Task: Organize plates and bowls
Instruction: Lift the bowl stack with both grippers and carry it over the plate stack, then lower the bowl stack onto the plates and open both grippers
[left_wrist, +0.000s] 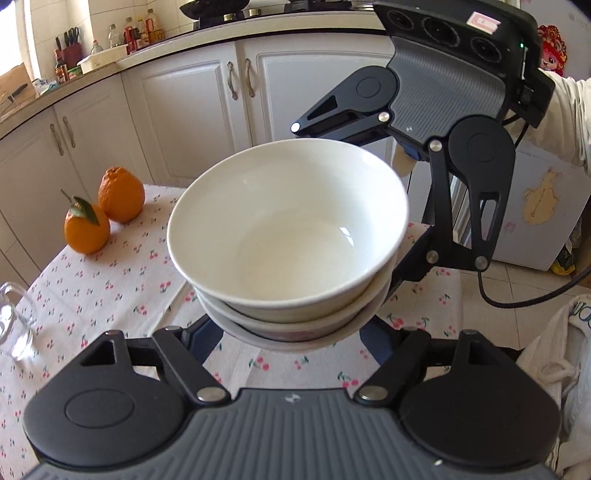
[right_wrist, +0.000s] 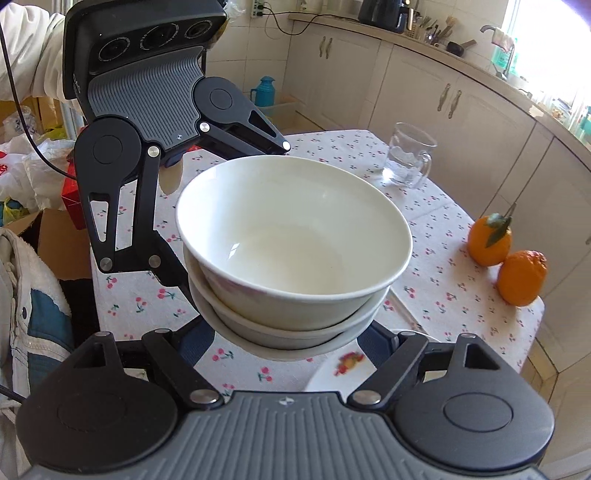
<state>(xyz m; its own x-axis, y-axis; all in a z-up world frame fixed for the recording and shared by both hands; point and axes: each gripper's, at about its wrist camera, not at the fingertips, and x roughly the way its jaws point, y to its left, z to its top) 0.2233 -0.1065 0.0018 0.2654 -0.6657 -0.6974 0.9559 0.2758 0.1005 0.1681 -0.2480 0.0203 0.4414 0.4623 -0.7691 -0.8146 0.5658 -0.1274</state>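
White bowl stack (left_wrist: 291, 251) sits frame centre, held above the cherry-print tablecloth (left_wrist: 110, 288). Left gripper (left_wrist: 291, 345) and right gripper (right_wrist: 291, 343) face each other, jaws spread around opposite sides of the stack; contact hidden.

Opposed close wrist views, shared bowl stack (left_wrist: 291, 236) (right_wrist: 295, 236)

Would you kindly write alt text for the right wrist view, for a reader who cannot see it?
A stack of white bowls fills the centre, held between the right gripper below and the left gripper opposite, above a cherry-print tablecloth. A glass mug and two oranges stand on it to the right.
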